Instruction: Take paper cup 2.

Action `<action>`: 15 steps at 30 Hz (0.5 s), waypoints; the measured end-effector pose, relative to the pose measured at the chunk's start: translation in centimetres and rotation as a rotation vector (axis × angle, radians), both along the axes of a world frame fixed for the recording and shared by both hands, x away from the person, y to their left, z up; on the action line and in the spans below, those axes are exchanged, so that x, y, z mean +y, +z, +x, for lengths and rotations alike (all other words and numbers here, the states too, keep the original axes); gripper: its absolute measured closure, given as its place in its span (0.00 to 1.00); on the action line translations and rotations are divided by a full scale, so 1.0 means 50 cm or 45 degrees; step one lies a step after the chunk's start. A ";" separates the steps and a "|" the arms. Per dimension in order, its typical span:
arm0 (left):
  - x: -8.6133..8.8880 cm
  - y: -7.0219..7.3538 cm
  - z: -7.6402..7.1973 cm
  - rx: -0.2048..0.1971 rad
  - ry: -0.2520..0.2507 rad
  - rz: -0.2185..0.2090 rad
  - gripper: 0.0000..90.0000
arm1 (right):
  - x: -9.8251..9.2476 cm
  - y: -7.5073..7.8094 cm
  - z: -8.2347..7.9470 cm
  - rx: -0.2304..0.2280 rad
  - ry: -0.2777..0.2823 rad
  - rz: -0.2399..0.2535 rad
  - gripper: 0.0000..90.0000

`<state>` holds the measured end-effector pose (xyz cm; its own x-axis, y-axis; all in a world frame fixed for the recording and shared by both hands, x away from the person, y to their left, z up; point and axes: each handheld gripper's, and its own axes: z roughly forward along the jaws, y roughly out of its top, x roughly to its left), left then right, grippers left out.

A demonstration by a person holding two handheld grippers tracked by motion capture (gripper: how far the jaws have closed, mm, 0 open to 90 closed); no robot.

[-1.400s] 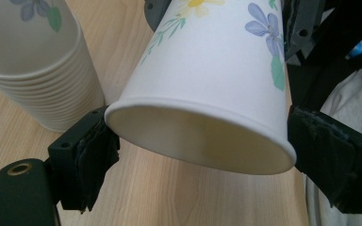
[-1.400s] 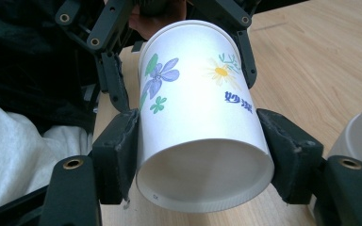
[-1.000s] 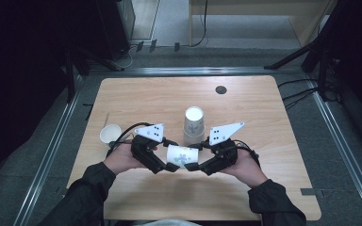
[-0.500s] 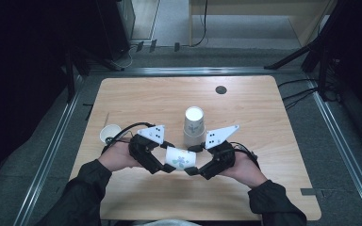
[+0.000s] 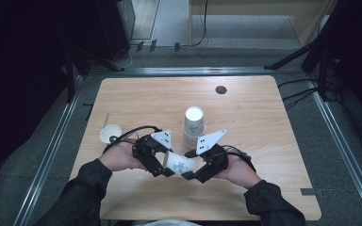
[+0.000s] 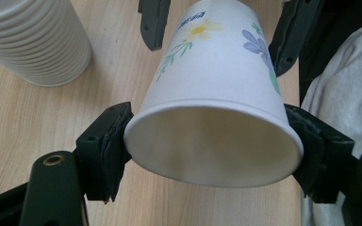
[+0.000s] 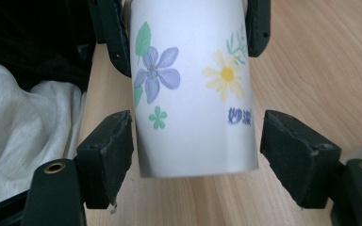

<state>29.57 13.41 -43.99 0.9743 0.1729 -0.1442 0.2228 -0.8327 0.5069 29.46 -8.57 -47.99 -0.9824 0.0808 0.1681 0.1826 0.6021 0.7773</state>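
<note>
Cups: one flowered cup (image 5: 179, 165) clamped in left claw (image 5: 168, 167), right claw (image 5: 191, 172) slack around it.

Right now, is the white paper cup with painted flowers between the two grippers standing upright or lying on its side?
On its side. The white paper cup with painted flowers lies level above the table: its open rim faces the left gripper, its base faces the right gripper.

High view looks down and forward from above the person's side onto the light wooden table (image 5: 264, 141). Both gripper views sit very close, facing each other along black jaws, sharing the flower-printed white paper cup (image 6: 217, 94).
</note>
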 end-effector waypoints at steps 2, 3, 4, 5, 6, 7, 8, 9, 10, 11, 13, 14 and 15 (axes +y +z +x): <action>-0.006 -0.005 -0.002 -0.010 -0.005 0.024 0.26 | 0.005 -0.004 -0.002 -0.004 0.009 -0.011 0.29; -0.008 -0.007 -0.003 -0.010 -0.006 0.035 0.26 | 0.007 -0.006 -0.002 -0.009 0.016 -0.016 0.29; -0.012 -0.010 -0.004 -0.028 -0.011 0.060 0.26 | 0.008 -0.008 -0.003 -0.010 0.015 -0.026 0.29; -0.015 -0.014 -0.005 -0.033 -0.011 0.075 0.26 | 0.010 -0.011 -0.004 -0.010 0.019 -0.041 0.29; -0.018 -0.016 -0.006 -0.030 -0.016 0.089 0.26 | 0.012 -0.013 -0.005 -0.007 0.026 -0.052 0.29; -0.021 -0.018 -0.007 -0.031 -0.024 0.097 0.26 | 0.014 -0.016 -0.006 -0.010 0.029 -0.060 0.29; -0.023 -0.019 -0.008 -0.033 -0.030 0.106 0.26 | 0.016 -0.019 -0.006 -0.013 0.036 -0.067 0.29; -0.026 -0.019 -0.009 -0.030 -0.032 0.115 0.26 | 0.018 -0.020 -0.007 -0.015 0.038 -0.080 0.29; -0.027 -0.020 -0.009 -0.028 -0.034 0.113 0.26 | 0.021 -0.022 -0.008 -0.018 0.049 -0.085 0.29; -0.027 -0.020 -0.009 -0.028 -0.034 0.113 0.26 | 0.022 -0.023 -0.009 -0.018 0.047 -0.089 0.29; -0.032 -0.022 -0.009 0.000 -0.039 0.122 0.25 | 0.025 -0.026 -0.011 -0.025 0.058 -0.103 0.29; -0.034 -0.022 -0.010 -0.001 -0.032 0.127 0.25 | 0.027 -0.028 -0.012 -0.021 0.063 -0.107 0.29; -0.035 -0.023 -0.010 0.004 -0.032 0.133 0.25 | 0.028 -0.029 -0.013 -0.022 0.063 -0.117 0.29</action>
<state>29.08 11.65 -45.11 0.9781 0.1628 -0.1297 0.2027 -0.8864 0.4161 28.82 -7.16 -49.44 -0.9883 0.0465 0.1453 0.1380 0.6788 0.7212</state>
